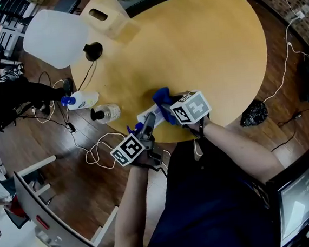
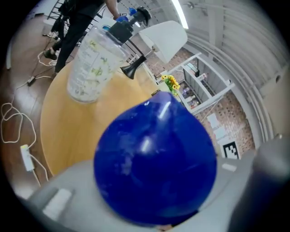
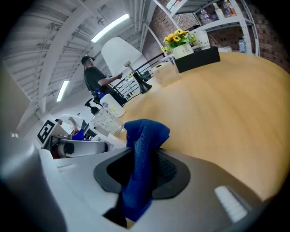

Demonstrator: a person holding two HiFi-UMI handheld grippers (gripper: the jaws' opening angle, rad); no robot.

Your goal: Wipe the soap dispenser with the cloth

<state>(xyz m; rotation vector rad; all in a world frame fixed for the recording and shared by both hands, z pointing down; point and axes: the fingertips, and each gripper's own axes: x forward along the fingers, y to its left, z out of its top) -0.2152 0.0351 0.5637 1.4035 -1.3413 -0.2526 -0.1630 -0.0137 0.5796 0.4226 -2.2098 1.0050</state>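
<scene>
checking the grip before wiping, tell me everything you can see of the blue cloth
The cloth is deep blue with a fine woven, towel-like texture, soft and crumpled. The right claw is shut on it, dark pads pinching a narrow fold. A rounded bunch sticks out past the tips and a tail hangs below. In the head view it is bunched above the near edge of the round wooden table, next to the white soap dispenser; whether they touch is unclear.
</scene>
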